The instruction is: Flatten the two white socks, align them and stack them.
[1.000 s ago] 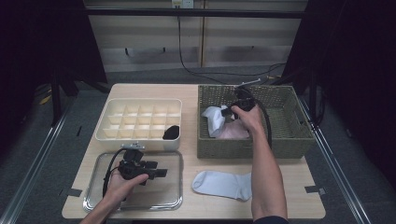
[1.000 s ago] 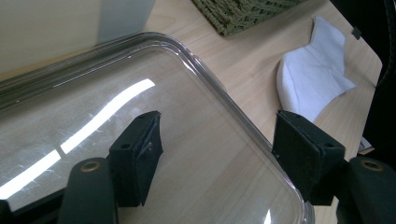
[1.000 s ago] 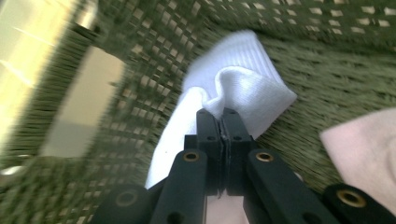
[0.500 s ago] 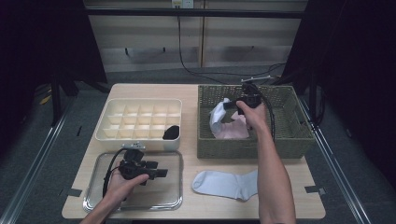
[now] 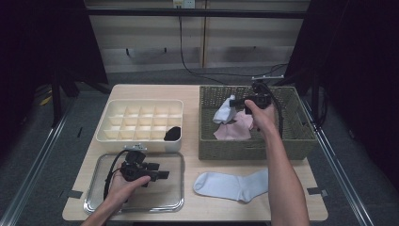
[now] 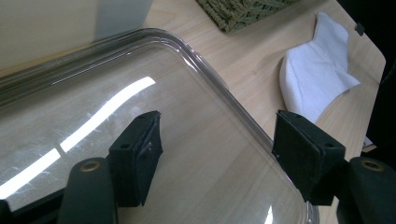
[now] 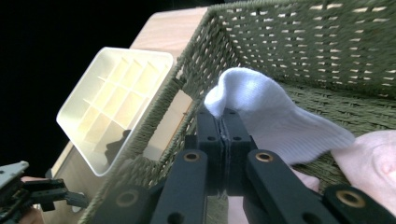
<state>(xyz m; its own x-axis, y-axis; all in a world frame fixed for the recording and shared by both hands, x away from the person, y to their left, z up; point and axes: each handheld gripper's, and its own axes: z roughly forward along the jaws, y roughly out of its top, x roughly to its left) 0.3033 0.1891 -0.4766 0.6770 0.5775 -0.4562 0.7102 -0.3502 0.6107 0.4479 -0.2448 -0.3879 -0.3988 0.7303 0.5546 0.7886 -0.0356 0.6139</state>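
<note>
In the lower left of the frame, the left tongs [image 5: 162, 174] hover wide open over the clear tray [image 5: 99, 202], holding nothing. In the upper right, the right tongs [image 5: 234, 102] are closed on a white sock [image 5: 224, 112] inside the woven basket [image 5: 254, 148].

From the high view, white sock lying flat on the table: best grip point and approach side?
Take the white sock at its open cuff end, toward the person's right, coming from above. It lies flat, so pinch one edge layer there. The rounded toe end gives no free edge. The left gripper, open over the tray, is nearest.
</note>
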